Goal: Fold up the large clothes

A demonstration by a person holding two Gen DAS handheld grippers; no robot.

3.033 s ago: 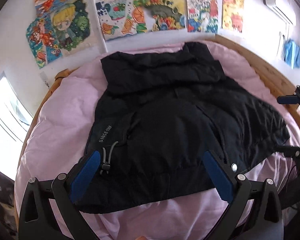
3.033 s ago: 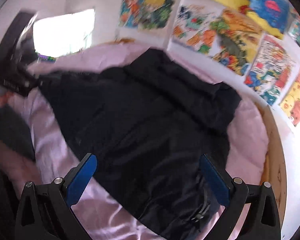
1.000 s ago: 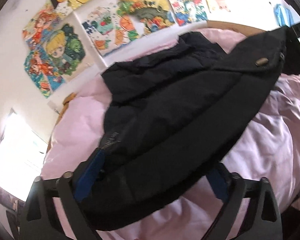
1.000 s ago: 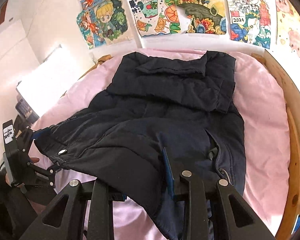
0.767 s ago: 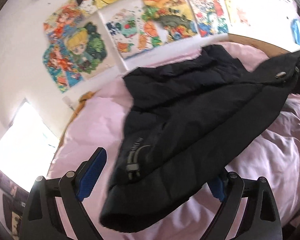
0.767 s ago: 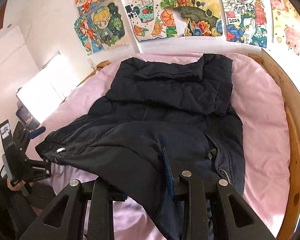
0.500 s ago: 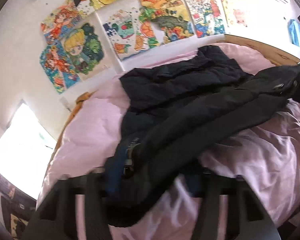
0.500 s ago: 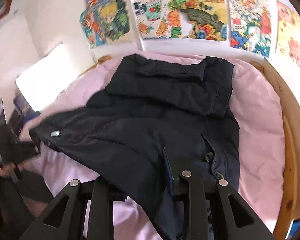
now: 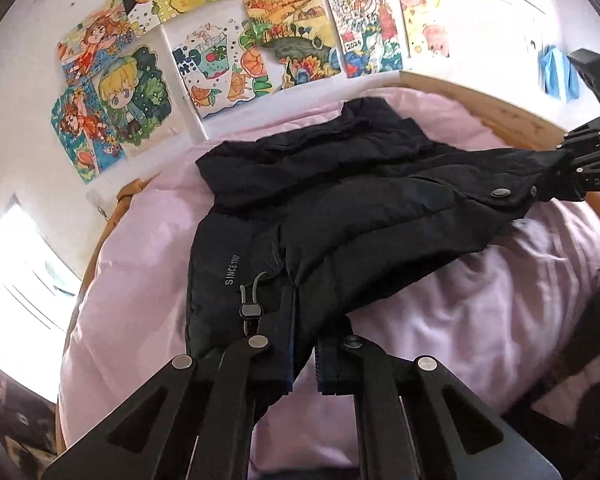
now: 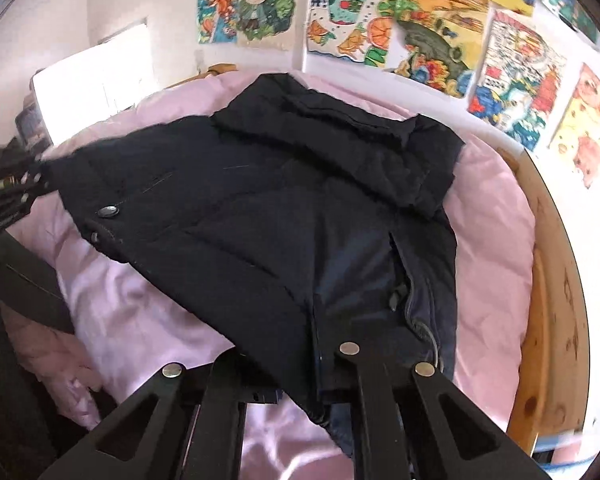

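Observation:
A black padded jacket [image 9: 340, 216] lies on the pink bedding [image 9: 140, 264], collar toward the wall. My left gripper [image 9: 304, 344] is shut on its bottom hem near the drawcord toggle [image 9: 250, 312]. My right gripper [image 10: 300, 360] is shut on the hem at the other corner; it also shows in the left wrist view [image 9: 580, 164], holding that corner lifted. The jacket [image 10: 284, 208] hangs stretched between both grippers, its lower part raised off the bed. The left gripper also shows in the right wrist view [image 10: 12, 196].
A wooden bed frame [image 10: 548, 280] curves round the right side. Colourful drawings [image 9: 228, 68] cover the wall behind the bed. A bright window [image 9: 16, 280] is at the left. A blue cloth [image 9: 560, 72] hangs on the right wall.
My left gripper was open over the hem and has shut on it. My right gripper stays shut on its corner. The hem is now pulled up and taut between them.

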